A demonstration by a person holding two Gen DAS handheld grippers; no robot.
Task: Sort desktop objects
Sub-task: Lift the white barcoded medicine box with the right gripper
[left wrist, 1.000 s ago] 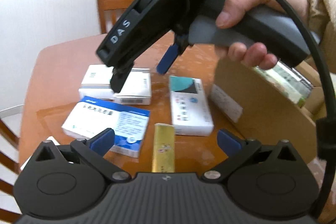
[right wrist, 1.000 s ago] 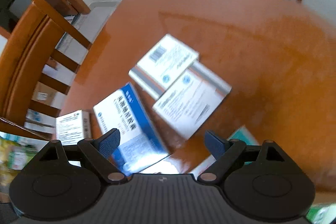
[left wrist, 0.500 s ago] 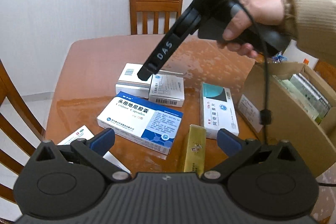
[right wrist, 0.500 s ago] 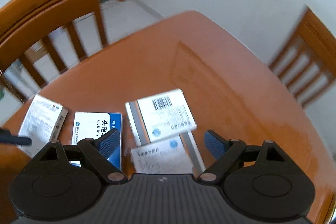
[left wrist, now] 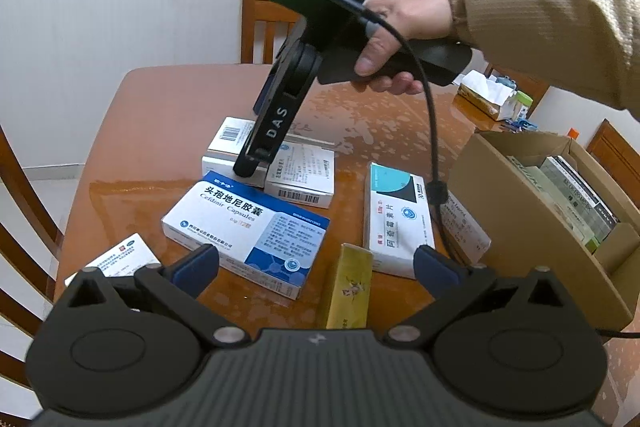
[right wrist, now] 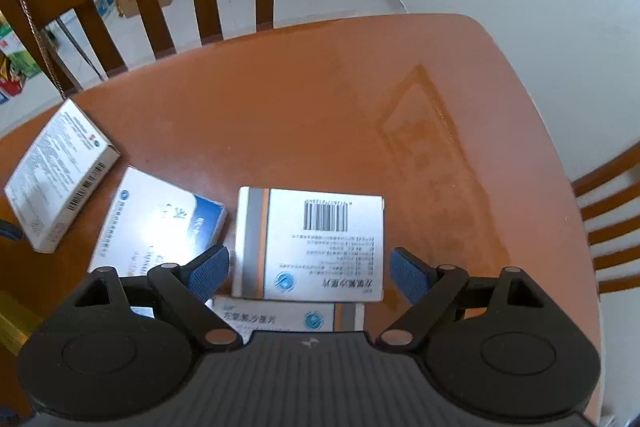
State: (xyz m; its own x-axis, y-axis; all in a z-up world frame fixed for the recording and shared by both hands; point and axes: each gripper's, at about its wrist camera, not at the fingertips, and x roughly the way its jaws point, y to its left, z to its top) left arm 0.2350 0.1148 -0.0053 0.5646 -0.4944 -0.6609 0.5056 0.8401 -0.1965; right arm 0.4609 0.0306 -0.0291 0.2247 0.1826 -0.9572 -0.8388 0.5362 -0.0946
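**Right gripper lined up over barcode box, jaws wide; box of sorted packs at the side**

The right gripper [right wrist: 308, 271] hangs nose-down over the white medicine box with a grey stripe and barcode [right wrist: 310, 243]. Its blue pads are spread wide, one on each side of the box, nothing held. That looks set for a squeeze across the box's width. Whether the pads touch the table I cannot tell.

The left gripper [left wrist: 316, 263] is held low and back, also wide and empty, probably to keep clear.

On the round orange-brown wooden table [left wrist: 168, 107] lie loose:
- a white-and-blue capsule carton [left wrist: 244, 223]
- a white carton with a teal-and-black corner [left wrist: 396, 219]
- a narrow gold box [left wrist: 350, 291]
- a white printed pack [right wrist: 60, 171] near the edge
- a second white pack with a barcode end [left wrist: 302, 173], lying against the grey-stripe box

The open brown cardboard box [left wrist: 520, 211] at the right already holds several packs upright, so it is likely the sorting bin.

Hidden or unclear:
- the right gripper's body covers part of the grey-stripe box in the left view
- glare washes out the capsule carton's print in the right view
- the bin's contents are cut off and its labels unreadable
- the gold box's near end lies under the left gripper
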